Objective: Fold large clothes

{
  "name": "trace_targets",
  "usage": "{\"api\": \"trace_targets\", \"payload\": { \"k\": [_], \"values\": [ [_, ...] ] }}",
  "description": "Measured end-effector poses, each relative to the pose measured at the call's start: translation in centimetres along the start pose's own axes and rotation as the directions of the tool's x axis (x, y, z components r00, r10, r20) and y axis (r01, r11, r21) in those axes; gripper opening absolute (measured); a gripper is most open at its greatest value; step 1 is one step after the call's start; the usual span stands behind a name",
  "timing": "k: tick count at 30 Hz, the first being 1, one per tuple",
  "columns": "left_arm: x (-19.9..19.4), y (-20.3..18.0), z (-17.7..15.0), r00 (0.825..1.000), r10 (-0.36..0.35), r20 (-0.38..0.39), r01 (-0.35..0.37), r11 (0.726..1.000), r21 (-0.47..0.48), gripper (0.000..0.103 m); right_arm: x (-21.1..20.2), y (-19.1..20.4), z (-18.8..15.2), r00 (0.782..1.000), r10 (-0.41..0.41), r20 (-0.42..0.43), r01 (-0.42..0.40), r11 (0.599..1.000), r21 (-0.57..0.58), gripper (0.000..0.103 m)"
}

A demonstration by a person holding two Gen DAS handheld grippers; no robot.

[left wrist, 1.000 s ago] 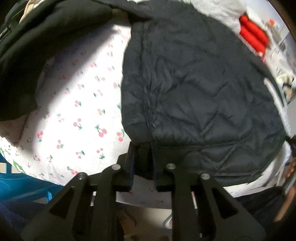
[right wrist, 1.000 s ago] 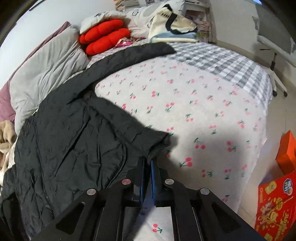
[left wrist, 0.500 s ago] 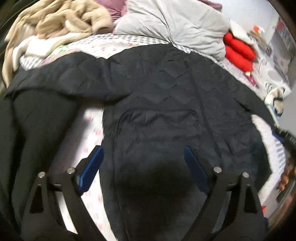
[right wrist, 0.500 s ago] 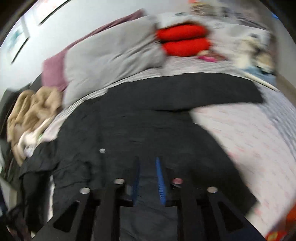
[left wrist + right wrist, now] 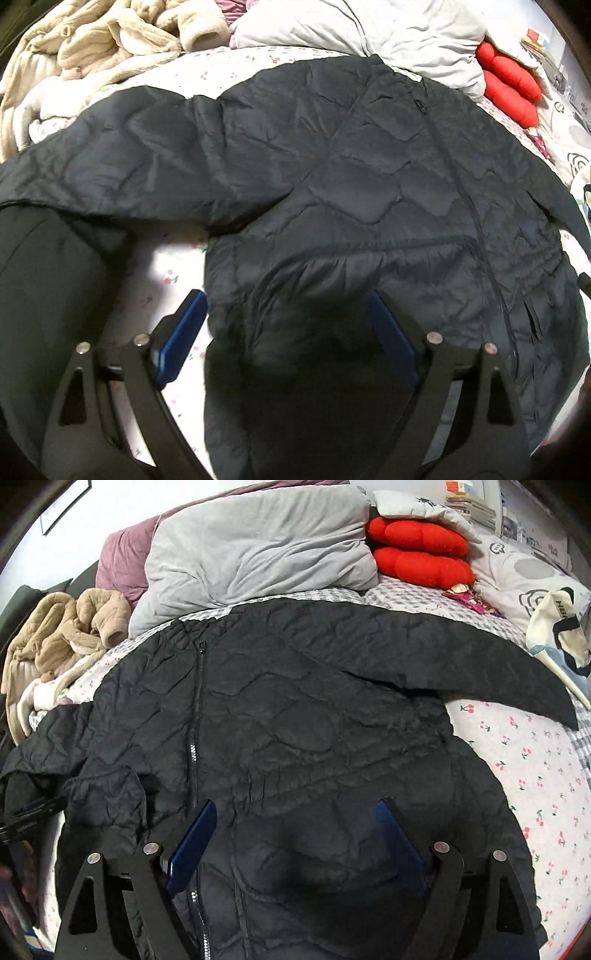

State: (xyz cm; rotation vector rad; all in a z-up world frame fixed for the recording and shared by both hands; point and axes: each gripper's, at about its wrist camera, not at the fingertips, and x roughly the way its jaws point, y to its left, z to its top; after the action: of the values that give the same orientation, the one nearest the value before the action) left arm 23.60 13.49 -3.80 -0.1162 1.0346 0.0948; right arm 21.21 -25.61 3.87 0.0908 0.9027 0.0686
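A large black quilted jacket (image 5: 369,177) lies spread front up on the bed, zipper (image 5: 195,716) running down its middle, sleeves out to both sides. It also fills the right wrist view (image 5: 314,738). My left gripper (image 5: 286,302) is open and empty above the jacket's lower left part. My right gripper (image 5: 295,812) is open and empty above its lower right part. The right sleeve (image 5: 461,664) stretches toward the pillows; the left sleeve (image 5: 129,170) reaches to the left.
The bed has a cherry-print sheet (image 5: 535,760). A grey duvet (image 5: 251,546), red cushions (image 5: 417,550), a beige fleece heap (image 5: 62,631) and a tote bag (image 5: 561,631) lie along the far side. Another dark garment (image 5: 44,288) lies at the left.
Both grippers were shut on the jacket's hem a second ago. They have let go, opened wide and risen over the jacket, which now lies flat on the bed.
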Motion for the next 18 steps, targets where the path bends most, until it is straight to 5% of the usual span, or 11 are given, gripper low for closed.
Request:
{"api": "trace_targets", "payload": {
  "k": [6, 7, 8, 10, 18],
  "values": [
    [1.9, -0.7, 0.4, 1.000, -0.009, 0.001, 0.009, 1.000, 0.011, 0.084, 1.8, -2.0, 0.8, 1.000, -0.006, -0.026, 0.008, 0.999, 0.049, 0.089],
    [2.0, -0.7, 0.4, 1.000, -0.018, 0.003, 0.018, 1.000, 0.013, 0.066, 2.1, -2.4, 0.9, 1.000, -0.006, -0.028, 0.008, 0.998, 0.062, 0.089],
    [2.1, -0.8, 0.1, 0.999, -0.032, 0.000, 0.032, 0.999, 0.019, 0.035, 2.3, -2.7, 1.0, 0.999, -0.003, -0.034, 0.006, 0.997, 0.079, 0.089],
    [2.5, -0.9, -0.3, 0.998, -0.033, -0.048, 0.035, 0.999, 0.028, 0.005, 2.7, -3.4, 1.1, 0.999, 0.012, -0.045, -0.007, 0.994, 0.110, 0.089],
    [-2.2, -0.4, -3.1, 0.978, -0.207, -0.001, 0.207, 0.976, 0.070, 0.004, 2.4, -4.5, 0.8, 0.998, 0.044, -0.052, -0.034, 0.985, 0.168, 0.089]
  ]
}}
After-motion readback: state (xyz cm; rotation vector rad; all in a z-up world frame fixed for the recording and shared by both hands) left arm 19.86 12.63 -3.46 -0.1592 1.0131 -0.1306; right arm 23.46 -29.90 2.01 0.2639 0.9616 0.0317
